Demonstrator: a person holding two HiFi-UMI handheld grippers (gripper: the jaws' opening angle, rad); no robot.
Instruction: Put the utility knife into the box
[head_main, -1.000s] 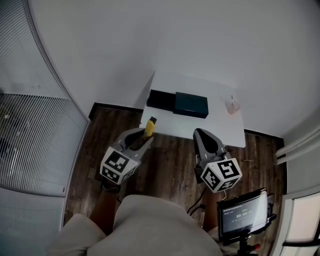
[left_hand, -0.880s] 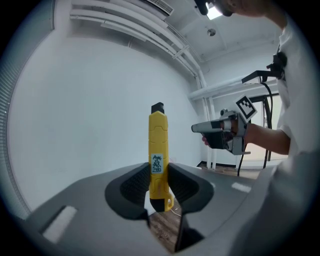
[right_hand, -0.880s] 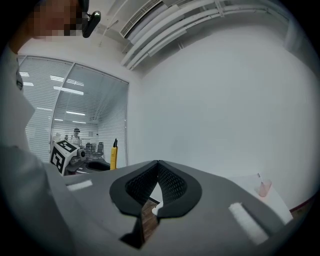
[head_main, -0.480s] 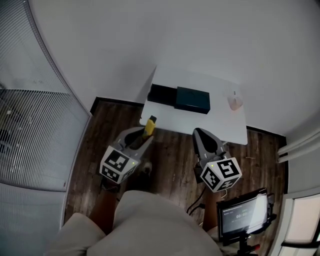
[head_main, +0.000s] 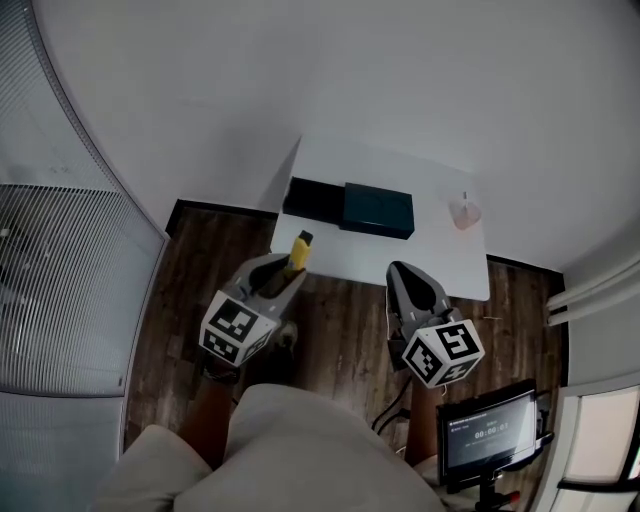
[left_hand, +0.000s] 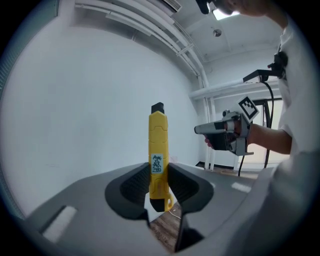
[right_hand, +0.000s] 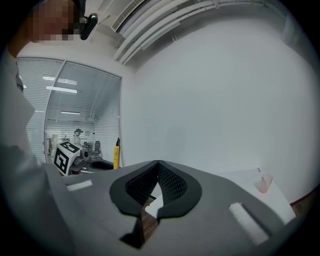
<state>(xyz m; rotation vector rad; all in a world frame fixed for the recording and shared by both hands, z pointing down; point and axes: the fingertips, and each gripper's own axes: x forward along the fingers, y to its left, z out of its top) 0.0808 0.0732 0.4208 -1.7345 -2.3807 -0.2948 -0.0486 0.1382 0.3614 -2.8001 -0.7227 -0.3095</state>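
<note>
Left claw grips the yellow utility knife upright — white wall behind it.

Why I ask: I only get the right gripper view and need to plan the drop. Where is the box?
Observer: In the head view the dark teal box lies on the white table, toward its far edge.
Operator: Is the knife gripped?
Observer: Yes. The left gripper view shows the left gripper with its jaws closed low on the yellow utility knife, which stands upright.
Operator: Anything beside the box?
Observer: A flat black piece lies against its left end.
</note>
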